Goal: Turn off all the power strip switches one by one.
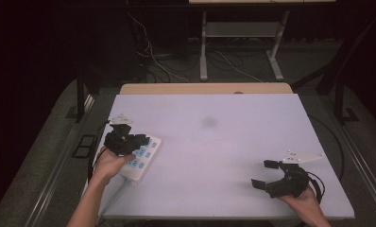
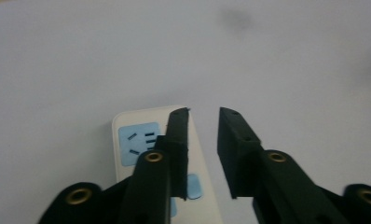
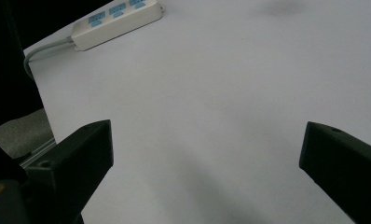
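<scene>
I have two grippers, one in each hand. There is one power strip (image 1: 140,160) on the table (image 1: 214,142), near the left edge, with its cord (image 3: 46,49) going off the near-left side. It is white with blue sockets. I can count about five blue spots on it from the high view, but my left gripper (image 1: 140,140) covers part of it, so I cannot be sure. My left gripper is right over the far end of the strip. In the left gripper view its jaws are a little way apart, with a narrow gap between them. One jaw sits over the strip's edge and the other is over the bare table just beside it. I cannot tell if the jaws touch the strip. They hold nothing. My right gripper (image 1: 266,174) is near the front right corner of the table, well apart from the strip. Its jaws are wide open and hold nothing, with bare table between them. There is one faint grey smudge (image 1: 209,122) on the table, near the middle. Past the far edge I see one wood strip (image 1: 205,88), some cables (image 1: 158,61) on the floor, and the two white legs (image 1: 203,47) of another table.
</scene>
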`<move>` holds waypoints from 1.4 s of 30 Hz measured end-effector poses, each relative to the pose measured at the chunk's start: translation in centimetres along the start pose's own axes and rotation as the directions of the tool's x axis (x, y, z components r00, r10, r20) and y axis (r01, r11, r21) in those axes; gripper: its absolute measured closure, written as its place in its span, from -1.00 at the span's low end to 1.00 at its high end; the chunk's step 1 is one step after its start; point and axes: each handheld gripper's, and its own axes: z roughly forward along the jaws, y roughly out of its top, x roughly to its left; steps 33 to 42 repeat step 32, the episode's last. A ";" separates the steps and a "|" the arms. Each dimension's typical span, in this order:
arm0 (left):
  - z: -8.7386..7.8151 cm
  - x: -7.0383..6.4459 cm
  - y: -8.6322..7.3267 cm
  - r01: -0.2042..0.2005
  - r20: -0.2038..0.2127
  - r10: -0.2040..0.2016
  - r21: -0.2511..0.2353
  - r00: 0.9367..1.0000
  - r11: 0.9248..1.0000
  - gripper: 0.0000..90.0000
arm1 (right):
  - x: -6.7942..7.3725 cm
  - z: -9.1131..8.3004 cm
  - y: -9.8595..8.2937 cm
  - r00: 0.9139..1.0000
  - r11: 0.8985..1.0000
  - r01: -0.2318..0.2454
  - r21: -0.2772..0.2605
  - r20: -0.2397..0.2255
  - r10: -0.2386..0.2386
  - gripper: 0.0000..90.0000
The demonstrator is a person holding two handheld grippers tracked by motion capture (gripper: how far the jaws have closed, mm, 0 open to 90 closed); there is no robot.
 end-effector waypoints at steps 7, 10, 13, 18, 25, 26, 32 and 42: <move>-1.0 -2.0 -1.0 -0.033 0.012 0.034 -0.088 0.999 0.996 -0.06 | 0.0 0.0 0.0 1.000 1.000 -0.001 -0.002 -0.001 0.001 -0.94; -1.3 -2.7 -1.8 -0.026 0.016 0.028 -0.121 0.999 0.992 -0.30 | 0.1 0.0 0.0 1.000 1.000 -0.003 -0.004 -0.001 0.003 -0.94; -1.4 -3.3 -2.8 -0.005 0.038 0.011 -0.144 0.999 0.990 -0.47 | 0.1 -0.1 0.0 1.000 1.000 -0.004 -0.004 -0.001 0.004 -0.94; -1.2 -4.4 -4.4 -0.021 0.066 0.031 -0.151 0.997 0.988 -0.72 | 0.1 -0.1 0.0 1.000 1.000 -0.002 -0.005 -0.003 0.002 -0.94; -0.8 -5.3 -6.3 -0.009 0.098 0.024 -0.152 0.995 0.988 -1.00 | 0.1 -0.1 0.0 1.000 1.000 0.000 -0.010 -0.004 0.000 -0.94; -0.7 -5.3 -6.5 -0.005 0.105 0.021 -0.149 0.994 0.989 -1.00 | 0.1 -0.1 0.0 1.000 1.000 0.000 -0.009 -0.005 0.000 -0.94; -0.2 -5.5 -7.3 -0.011 0.116 0.030 -0.154 0.993 0.988 -1.00 | 0.1 -0.1 -0.1 1.000 1.000 -0.004 -0.009 -0.005 0.004 -0.94; -0.2 -5.5 -7.3 -0.011 0.116 0.030 -0.154 0.993 0.988 -1.00 | 0.1 -0.1 -0.1 1.000 1.000 -0.004 -0.009 -0.005 0.004 -0.94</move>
